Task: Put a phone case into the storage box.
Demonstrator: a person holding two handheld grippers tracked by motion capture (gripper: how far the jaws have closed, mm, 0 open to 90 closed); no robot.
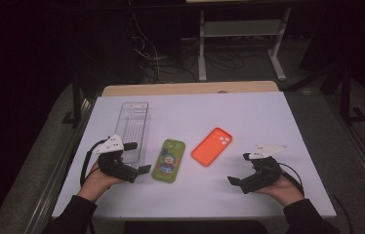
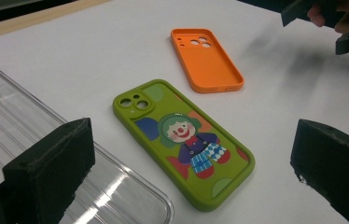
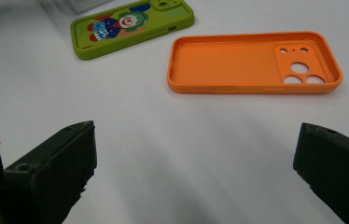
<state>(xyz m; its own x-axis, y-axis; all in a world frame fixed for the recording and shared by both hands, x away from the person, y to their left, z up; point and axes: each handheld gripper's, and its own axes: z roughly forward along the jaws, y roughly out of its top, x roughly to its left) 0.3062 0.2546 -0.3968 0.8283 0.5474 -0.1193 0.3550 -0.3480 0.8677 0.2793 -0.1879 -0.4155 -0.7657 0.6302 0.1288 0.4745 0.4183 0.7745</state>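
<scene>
- High view: the left gripper (image 1: 132, 157) rested just beside the green phone case (image 1: 169, 160), jaws spread wide with nothing between them. The right gripper (image 1: 239, 169) sat near the orange phone case (image 1: 212, 146), also released and empty. A clear plastic tray (image 1: 134, 130) lay at the left on the white table (image 1: 249, 112). My judgement: approach each case squarely across its narrow width.
- Left gripper view: the green case lay flat with its clown picture upward; the tray was cut off at the frame edge.
- Right gripper view: the orange case lay hollow side up; the green one was partly cropped.
</scene>
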